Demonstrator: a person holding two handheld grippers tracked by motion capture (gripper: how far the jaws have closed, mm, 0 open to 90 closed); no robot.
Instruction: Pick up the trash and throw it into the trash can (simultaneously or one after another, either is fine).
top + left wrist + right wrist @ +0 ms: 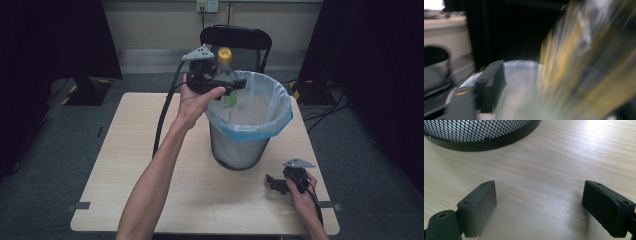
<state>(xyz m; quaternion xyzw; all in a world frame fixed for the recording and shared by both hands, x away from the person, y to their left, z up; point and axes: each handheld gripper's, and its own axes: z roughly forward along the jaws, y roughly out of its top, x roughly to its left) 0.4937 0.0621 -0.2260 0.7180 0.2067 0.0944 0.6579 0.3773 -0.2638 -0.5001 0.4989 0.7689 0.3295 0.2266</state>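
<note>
Pale wood table [150, 165], grey floor, left gripper [226, 86] grasping bottle [226, 62], right gripper [539, 202] released.

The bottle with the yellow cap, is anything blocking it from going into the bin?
Nothing visible does. The left gripper holds the bottle over the open top of the bin, and the bag-lined mouth below it looks clear.

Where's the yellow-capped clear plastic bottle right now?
In the high view the yellow-capped clear plastic bottle is upright in the left gripper, over the far-left rim of the white-lined black mesh bin.
</note>
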